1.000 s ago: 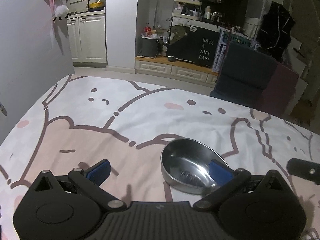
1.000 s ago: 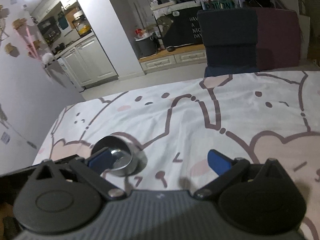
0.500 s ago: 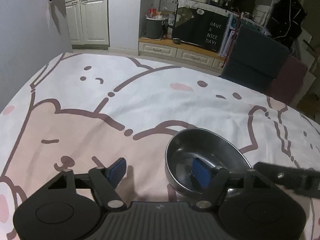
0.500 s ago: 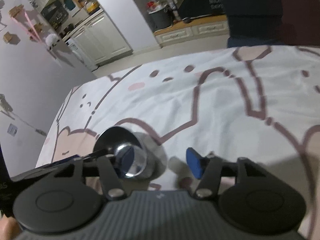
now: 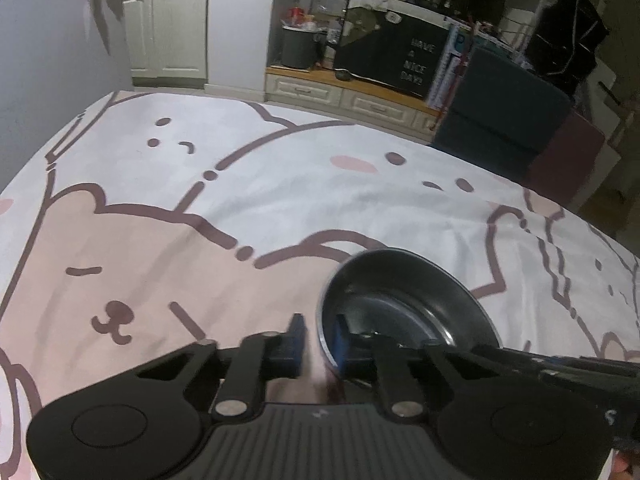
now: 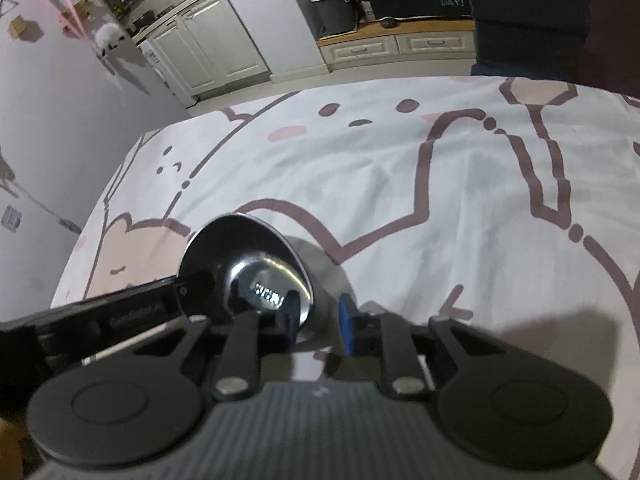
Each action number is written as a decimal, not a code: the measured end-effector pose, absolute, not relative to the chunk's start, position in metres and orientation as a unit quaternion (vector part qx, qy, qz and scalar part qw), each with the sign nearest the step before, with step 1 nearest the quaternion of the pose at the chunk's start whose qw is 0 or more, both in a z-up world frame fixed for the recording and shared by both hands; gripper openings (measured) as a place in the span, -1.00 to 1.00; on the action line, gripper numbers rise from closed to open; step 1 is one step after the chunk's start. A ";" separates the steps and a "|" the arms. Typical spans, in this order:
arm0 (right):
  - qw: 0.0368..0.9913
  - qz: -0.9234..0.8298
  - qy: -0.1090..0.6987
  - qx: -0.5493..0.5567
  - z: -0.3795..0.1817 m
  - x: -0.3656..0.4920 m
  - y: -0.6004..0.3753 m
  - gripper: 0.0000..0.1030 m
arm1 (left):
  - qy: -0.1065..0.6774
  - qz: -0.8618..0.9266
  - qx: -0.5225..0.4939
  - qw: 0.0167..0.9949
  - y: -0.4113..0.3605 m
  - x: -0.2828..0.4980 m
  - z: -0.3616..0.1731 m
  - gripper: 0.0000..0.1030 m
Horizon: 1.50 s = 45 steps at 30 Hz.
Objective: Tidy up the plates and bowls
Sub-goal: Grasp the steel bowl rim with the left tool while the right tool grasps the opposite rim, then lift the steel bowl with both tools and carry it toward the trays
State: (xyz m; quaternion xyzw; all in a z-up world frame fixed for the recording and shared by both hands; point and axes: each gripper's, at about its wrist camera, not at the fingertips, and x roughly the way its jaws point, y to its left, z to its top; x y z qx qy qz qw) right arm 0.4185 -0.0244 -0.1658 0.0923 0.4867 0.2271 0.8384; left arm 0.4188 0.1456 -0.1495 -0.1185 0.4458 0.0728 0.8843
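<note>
A steel bowl (image 5: 400,308) sits on the bear-print cloth (image 5: 280,200). My left gripper (image 5: 318,340) is shut on the bowl's near-left rim, one blue pad inside the bowl and one outside. In the right wrist view the same bowl (image 6: 248,256) lies low and left of centre. My right gripper (image 6: 318,316) straddles its near-right rim and its jaws are closing, with a small gap still showing at the outer pad. One of the right gripper's fingers (image 5: 552,364) comes in from the right edge of the left wrist view.
The clothed table (image 6: 440,184) stretches away ahead and to the right. A dark blue chair (image 5: 508,120) stands at its far edge. A grey wall (image 6: 48,140) runs along the left side. White cabinets (image 5: 168,32) and a black sign lie beyond.
Both grippers went from wide open to nearly together. The left one sank onto the bowl's rim and shut on it. The right one moved in toward the bowl and now has the rim between its fingers.
</note>
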 end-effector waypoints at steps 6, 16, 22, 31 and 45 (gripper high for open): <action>0.841 0.229 0.485 0.067 -0.165 0.413 -0.018 -0.77 | 0.445 0.066 -0.123 0.884 0.143 0.417 -0.146 -0.83; 0.864 0.224 0.450 0.019 -0.140 0.398 -0.013 -0.87 | 0.418 0.067 -0.116 0.899 0.137 0.395 -0.109 -0.85; 0.871 0.236 0.430 0.032 -0.110 0.371 -0.022 -0.87 | 0.391 0.065 -0.103 0.912 0.135 0.359 -0.069 -0.85; 0.875 0.255 0.409 0.035 -0.068 0.309 -0.031 -0.87 | 0.361 0.045 -0.086 0.928 0.129 0.289 -0.024 -0.83; 0.854 0.281 0.436 0.032 -0.068 0.216 -0.035 -0.85 | 0.379 0.018 -0.060 0.923 0.131 0.211 -0.028 -0.82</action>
